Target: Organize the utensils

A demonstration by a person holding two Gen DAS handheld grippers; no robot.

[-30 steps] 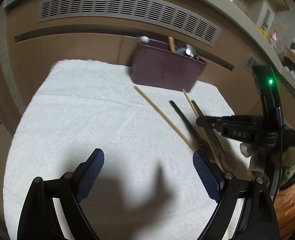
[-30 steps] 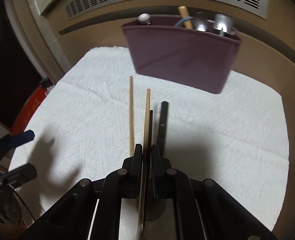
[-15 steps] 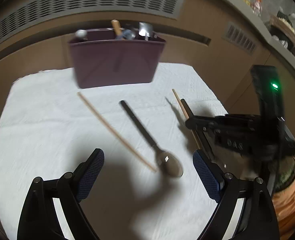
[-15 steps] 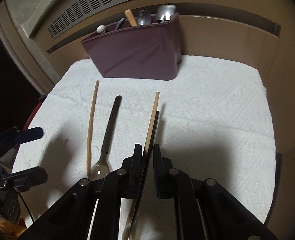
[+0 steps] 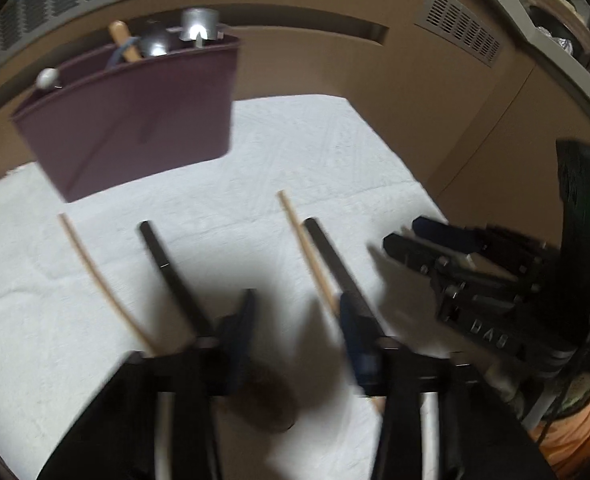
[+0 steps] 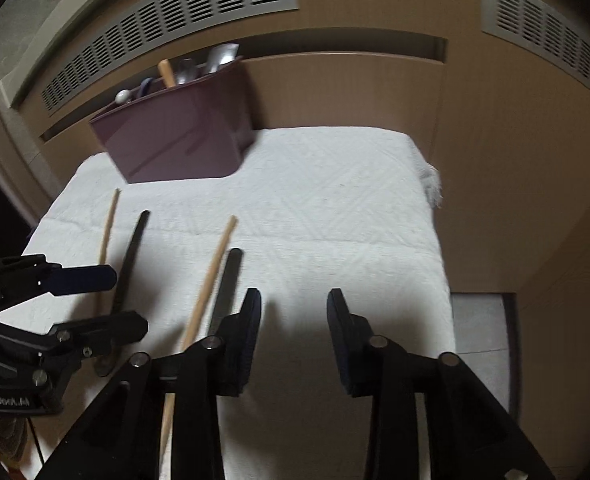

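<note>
A maroon utensil holder [image 5: 135, 120] with several utensils stands at the back of the white cloth [image 5: 315, 152]; it also shows in the right wrist view [image 6: 183, 136]. Two wooden chopsticks [image 5: 95, 276] [image 5: 307, 252] and two black-handled spoons [image 5: 171, 276] [image 5: 335, 264] lie on the cloth. My left gripper [image 5: 295, 324] is open and empty, low over the cloth between the two spoon handles. My right gripper [image 6: 295, 320] is open and empty, just right of one chopstick [image 6: 211, 276] and spoon [image 6: 227, 284].
A wooden cabinet front with vent grilles [image 6: 167, 36] rises behind the cloth. The cloth's right edge [image 6: 435, 184] drops off to a floor tile [image 6: 479, 320]. Each gripper shows in the other's view, the left one [image 6: 75, 300] and the right one [image 5: 435, 248].
My right gripper has opened, let go of the chopstick and spoon it held, and shifted right of them. My left gripper has moved down and narrowed, between the spoons.
</note>
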